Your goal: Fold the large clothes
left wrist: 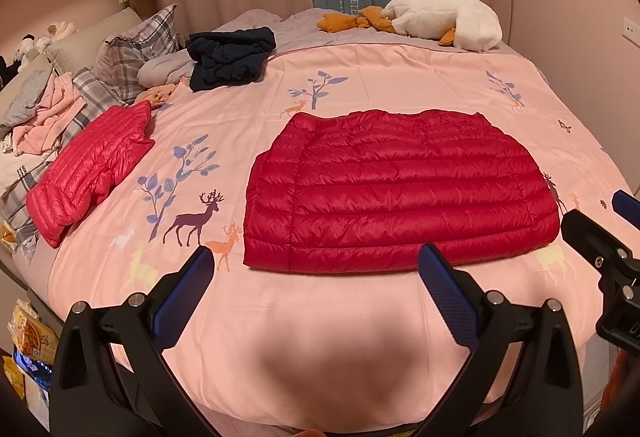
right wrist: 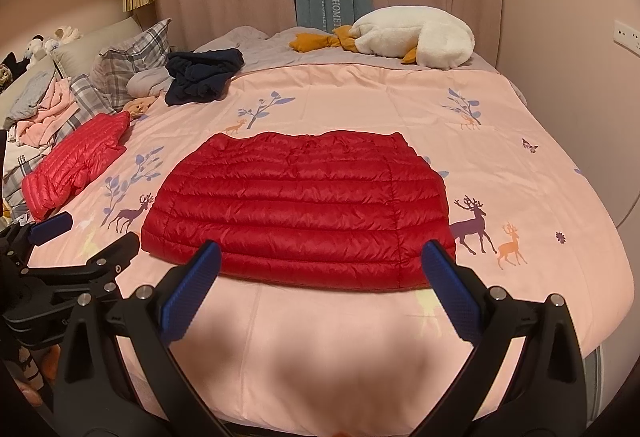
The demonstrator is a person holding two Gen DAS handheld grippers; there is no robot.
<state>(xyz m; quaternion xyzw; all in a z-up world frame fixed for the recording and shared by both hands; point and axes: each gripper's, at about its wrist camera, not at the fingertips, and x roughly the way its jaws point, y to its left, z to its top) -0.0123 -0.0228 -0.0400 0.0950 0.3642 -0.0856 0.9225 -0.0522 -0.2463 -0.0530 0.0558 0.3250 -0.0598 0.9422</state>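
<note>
A dark red quilted down jacket [left wrist: 400, 189] lies flat and folded into a rectangle in the middle of the pink bed cover; it also shows in the right wrist view [right wrist: 300, 209]. My left gripper [left wrist: 316, 257] is open and empty, hovering just short of the jacket's near edge. My right gripper [right wrist: 320, 249] is open and empty, also at the near edge. The right gripper shows at the right edge of the left wrist view [left wrist: 600, 221]. The left gripper shows at the left edge of the right wrist view [right wrist: 88, 233].
A folded lighter red down jacket [left wrist: 88, 169] lies at the left. A crumpled navy garment [left wrist: 228, 57] and plaid pillows [left wrist: 132, 53] sit at the back left. A white plush goose [left wrist: 444, 21] lies at the back. Snack bags [left wrist: 32, 341] stand beside the bed.
</note>
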